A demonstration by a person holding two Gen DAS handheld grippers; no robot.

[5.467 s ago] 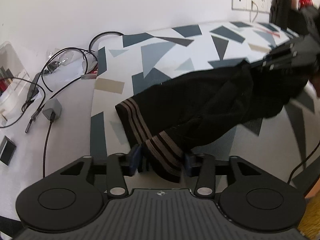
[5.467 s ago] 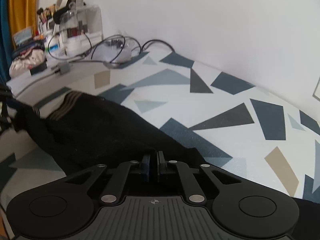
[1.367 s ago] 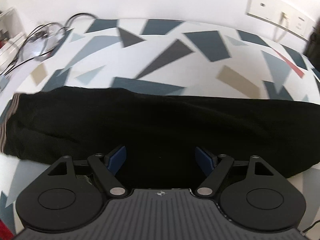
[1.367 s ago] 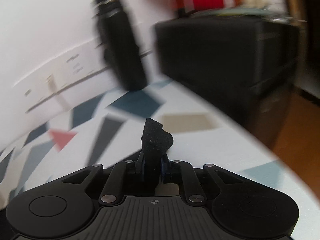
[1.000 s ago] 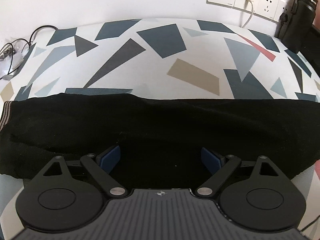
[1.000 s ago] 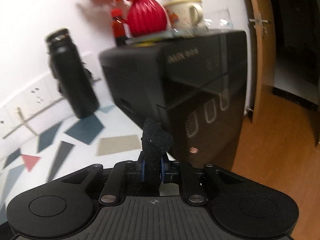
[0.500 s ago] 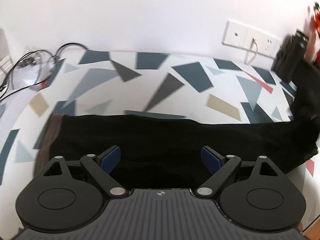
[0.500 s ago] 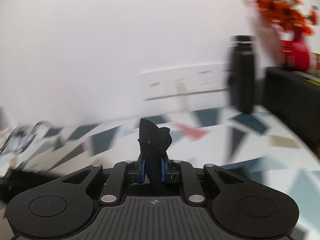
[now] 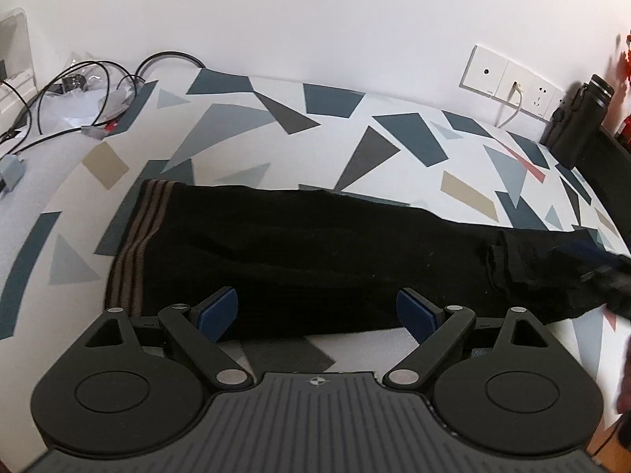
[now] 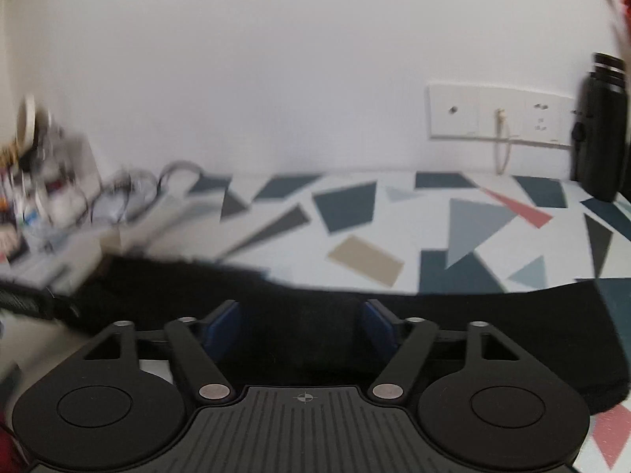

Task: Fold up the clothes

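A black garment (image 9: 315, 252) with brown-striped cuffs lies stretched in a long band across the patterned table (image 9: 331, 130). The cuffs are at its left end (image 9: 130, 252). My left gripper (image 9: 317, 311) is open and empty, just above the garment's near edge. My right gripper (image 10: 301, 325) is open over the garment's right part (image 10: 473, 315), holding nothing. It also shows blurred at the right edge of the left wrist view (image 9: 607, 276).
Cables (image 9: 79, 90) and a grey adapter (image 9: 10, 173) lie at the table's left. Wall sockets (image 9: 508, 81) and a black bottle (image 9: 579, 126) stand at the back right. A black case (image 9: 609, 173) borders the right edge.
My right gripper swung back over the table, opened and let go of the garment's end. My left gripper stayed open and drew back slightly. The garment now lies flat.
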